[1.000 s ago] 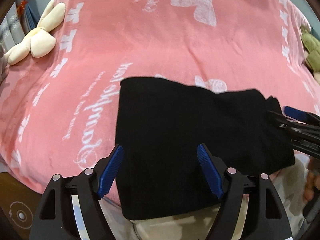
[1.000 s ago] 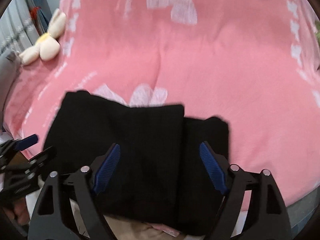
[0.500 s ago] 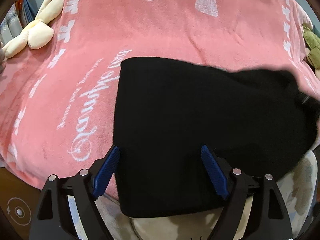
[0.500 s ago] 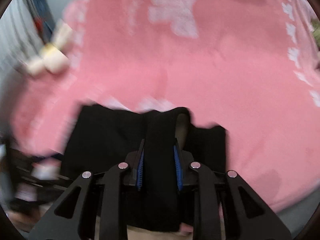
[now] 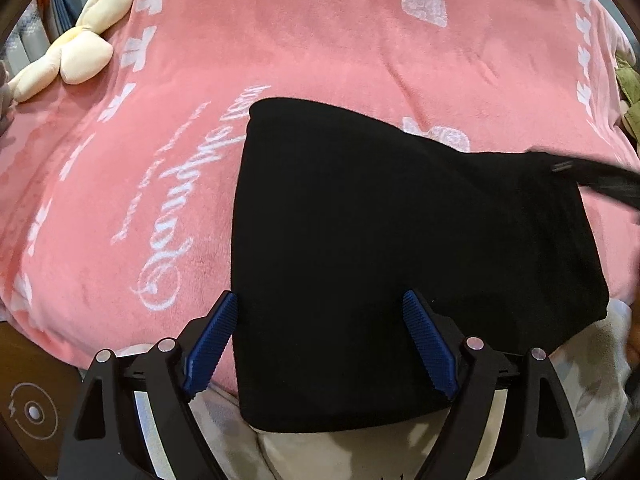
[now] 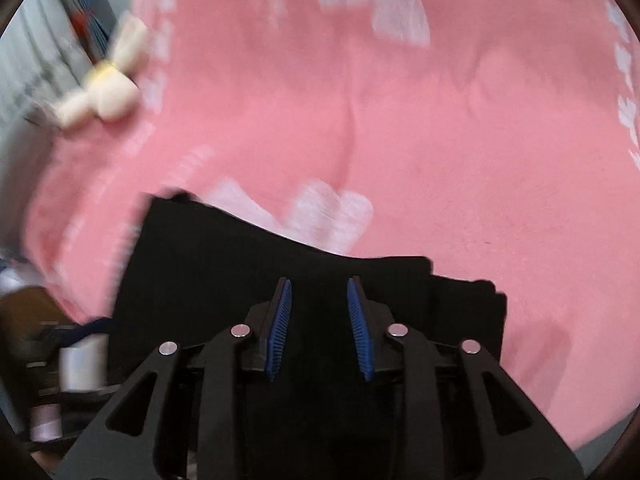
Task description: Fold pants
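Note:
The black pants (image 5: 400, 248) lie folded into a compact stack on the pink blanket (image 5: 280, 40), near its front edge. My left gripper (image 5: 320, 320) is open, its blue pads straddling the near left part of the stack without closing. My right gripper (image 6: 320, 308) is narrowed on a fold of the black pants (image 6: 240, 280) at the stack's right side; black cloth fills the gap between its pads. The right gripper also shows as a blurred dark shape at the right edge of the left wrist view (image 5: 592, 176).
A cream plush toy (image 5: 76, 52) lies on the blanket's far left and shows blurred in the right wrist view (image 6: 108, 88). A green object (image 5: 630, 96) sits at the far right edge. Pale patterned fabric (image 5: 340, 452) lies below the pants at the bed's front edge.
My right gripper went from wide open to closed on a fold of the pants and shifted with it; the view is blurred by motion. My left gripper stayed open and edged closer.

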Available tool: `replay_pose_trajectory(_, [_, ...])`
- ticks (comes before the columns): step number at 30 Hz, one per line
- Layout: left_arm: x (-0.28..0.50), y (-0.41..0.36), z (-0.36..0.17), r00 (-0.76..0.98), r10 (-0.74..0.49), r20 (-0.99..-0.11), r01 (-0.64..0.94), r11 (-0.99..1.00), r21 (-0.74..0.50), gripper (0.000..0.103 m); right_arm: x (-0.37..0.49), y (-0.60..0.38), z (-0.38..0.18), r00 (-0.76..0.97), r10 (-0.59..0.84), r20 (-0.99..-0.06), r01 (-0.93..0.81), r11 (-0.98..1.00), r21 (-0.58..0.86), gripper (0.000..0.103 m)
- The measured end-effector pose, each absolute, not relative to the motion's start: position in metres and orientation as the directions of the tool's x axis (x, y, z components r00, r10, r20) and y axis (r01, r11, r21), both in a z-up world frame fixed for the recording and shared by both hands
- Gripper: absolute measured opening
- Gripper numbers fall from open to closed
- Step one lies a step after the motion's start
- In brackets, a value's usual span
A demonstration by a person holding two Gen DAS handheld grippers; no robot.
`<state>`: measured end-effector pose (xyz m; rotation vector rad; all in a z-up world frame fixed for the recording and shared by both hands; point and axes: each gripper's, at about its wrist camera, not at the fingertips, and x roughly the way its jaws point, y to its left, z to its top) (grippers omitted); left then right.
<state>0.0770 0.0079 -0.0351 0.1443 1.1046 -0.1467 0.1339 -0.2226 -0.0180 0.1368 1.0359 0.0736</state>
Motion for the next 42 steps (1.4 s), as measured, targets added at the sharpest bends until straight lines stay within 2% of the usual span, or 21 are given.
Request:
replay_pose_trajectory(1, [0.077,0.008,-0.035,0.440,-0.049,-0.897,0.193,0.980,0.041,0.082,0.140,-0.226,-0.025,0.500,0.074,-0.863,0.044,0.993,0.111,0.026])
replay_pose_trajectory(4, [0.076,0.010,-0.033,0.440,-0.053,-0.896,0.200,0.979,0.041,0.082,0.128,-0.248,-0.006,0.553,0.072,-0.830,0.159,0.969,0.190,0.030])
replay_pose_trajectory(8, [0.078,0.009,-0.036,0.432,-0.062,-0.900,0.195,0.980,0.026,0.082,0.086,-0.247,0.019,0.601,0.111,-0.792,0.115,0.968,0.223,0.033])
replay_pose_trajectory(10, [0.079,0.007,-0.038,0.434,-0.056,-0.899,0.196,0.980,0.033,0.084,0.068,-0.248,0.011,0.572,0.142,-0.808,0.107,0.964,0.245,0.037])
replay_pose_trajectory(14, [0.077,0.002,-0.038,0.443,-0.044,-0.895,0.201,0.978,0.051,0.085,0.046,-0.235,-0.017,0.505,0.143,-0.851,0.119,0.965,0.232,0.039])
replay_pose_trajectory(16, [0.076,0.002,-0.038,0.442,-0.040,-0.896,0.199,0.979,0.054,0.085,0.046,-0.228,-0.032,0.475,0.173,-0.863,0.114,0.960,0.255,0.044])
replay_pose_trajectory(17, [0.076,0.002,-0.038,0.443,-0.037,-0.896,0.198,0.979,0.057,0.085,0.047,-0.224,-0.037,0.480,0.170,-0.860,0.110,0.961,0.252,0.043])
replay_pose_trajectory(19, [0.074,0.003,-0.035,0.443,-0.040,-0.896,0.200,0.978,0.055,0.085,0.046,-0.219,-0.030,0.504,0.149,-0.851,0.103,0.968,0.230,0.023])
replay_pose_trajectory(21, [0.072,0.005,-0.031,0.448,-0.044,-0.893,0.199,0.979,0.051,0.085,0.038,-0.221,-0.011,0.551,0.160,-0.819,0.087,0.965,0.248,0.021])
replay_pose_trajectory(22, [0.070,0.006,-0.030,0.451,-0.043,-0.892,0.200,0.978,0.054,0.085,0.034,-0.223,-0.004,0.574,0.149,-0.805,0.087,0.967,0.241,0.009])
replay_pose_trajectory(25, [0.070,0.008,-0.029,0.455,-0.044,-0.890,0.196,0.979,0.052,0.085,0.028,-0.238,0.001,0.592,0.127,-0.796,0.109,0.966,0.235,0.010])
replay_pose_trajectory(27, [0.071,0.007,-0.032,0.445,-0.048,-0.894,0.190,0.981,0.042,0.085,0.036,-0.241,-0.032,0.511,0.103,-0.853,0.111,0.977,0.184,0.016])
replay_pose_trajectory(28, [0.071,0.006,-0.034,0.440,-0.045,-0.897,0.190,0.981,0.044,0.085,0.036,-0.241,-0.037,0.516,0.106,-0.850,0.111,0.976,0.189,0.019])
replay_pose_trajectory(31, [0.070,0.004,-0.037,0.435,-0.031,-0.900,0.204,0.977,0.065,0.085,0.027,-0.240,-0.008,0.584,0.124,-0.802,0.135,0.960,0.247,0.021])
replay_pose_trajectory(36, [0.072,0.006,-0.042,0.424,-0.028,-0.905,0.195,0.979,0.060,0.086,0.056,-0.220,0.029,0.643,0.186,-0.743,0.009,0.968,0.250,0.021])
replay_pose_trajectory(39, [0.073,0.004,-0.043,0.426,-0.023,-0.904,0.194,0.979,0.067,0.086,0.098,-0.216,0.001,0.580,0.178,-0.795,-0.018,0.978,0.206,0.021])
replay_pose_trajectory(40, [0.073,0.004,-0.042,0.427,-0.023,-0.904,0.196,0.978,0.068,0.086,0.119,-0.220,-0.025,0.521,0.132,-0.843,0.003,0.988,0.156,0.019])
replay_pose_trajectory(41, [0.073,0.003,-0.042,0.427,-0.026,-0.904,0.196,0.978,0.065,0.086,0.127,-0.226,-0.036,0.509,0.098,-0.855,0.027,0.991,0.130,0.019])
replay_pose_trajectory(42, [0.072,0.003,-0.042,0.427,-0.034,-0.904,0.201,0.978,0.058,0.086,0.129,-0.232,-0.035,0.533,0.122,-0.838,0.043,0.984,0.171,0.019])
